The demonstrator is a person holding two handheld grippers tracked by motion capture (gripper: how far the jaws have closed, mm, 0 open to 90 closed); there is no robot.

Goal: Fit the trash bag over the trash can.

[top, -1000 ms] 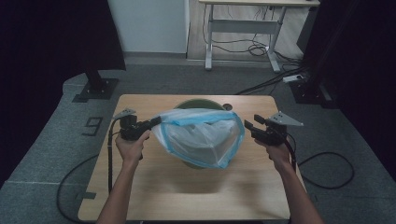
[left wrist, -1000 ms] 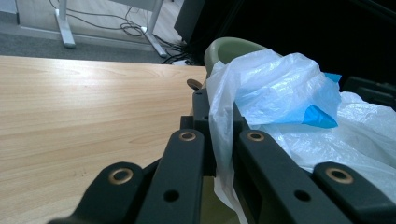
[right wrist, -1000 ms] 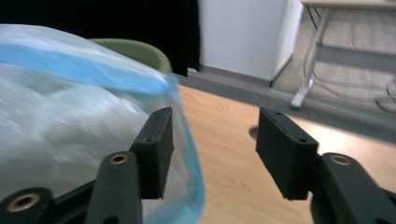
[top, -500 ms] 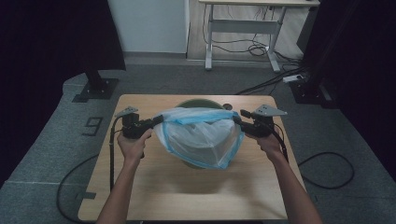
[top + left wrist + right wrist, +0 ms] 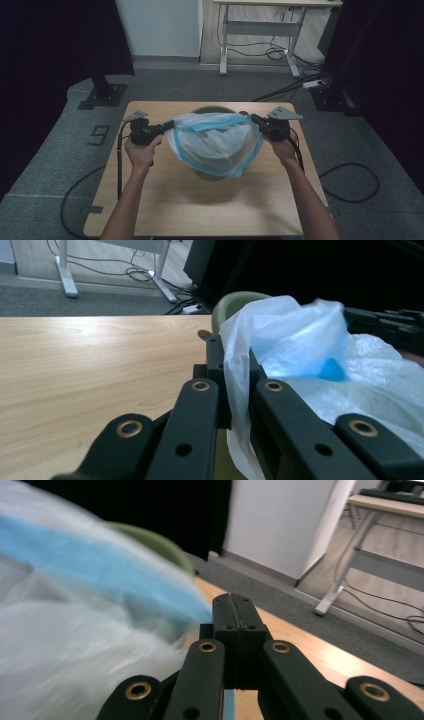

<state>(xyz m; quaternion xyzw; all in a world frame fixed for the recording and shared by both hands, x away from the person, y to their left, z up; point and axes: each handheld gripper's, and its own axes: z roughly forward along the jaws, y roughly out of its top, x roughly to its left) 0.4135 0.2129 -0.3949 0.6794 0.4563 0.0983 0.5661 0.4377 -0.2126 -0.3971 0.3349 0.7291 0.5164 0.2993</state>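
A white plastic bag [image 5: 215,145] with a blue edge hangs stretched over a green bin [image 5: 212,109] in the middle of the wooden table [image 5: 200,205]. My left gripper [image 5: 170,125] is shut on the bag's left rim; in the left gripper view the bag [image 5: 300,340] is pinched in my left gripper [image 5: 232,365]. My right gripper [image 5: 248,118] has just been closing, and its jaws now meet on the bag's right rim. In the right gripper view, the blue edge of the bag [image 5: 75,630] runs into my right gripper [image 5: 233,605], with the bin [image 5: 150,540] behind.
The table stands on grey carpet. A white desk frame [image 5: 260,30] with loose cables is behind the table, and dark stands with curtains rise at both sides. Cables trail from both grippers down past the table's edges.
My right gripper has moved away from me and a little left, and its jaws have shut on the bag's right rim. The bag's top edge is pulled straighter. The left hand stays put.
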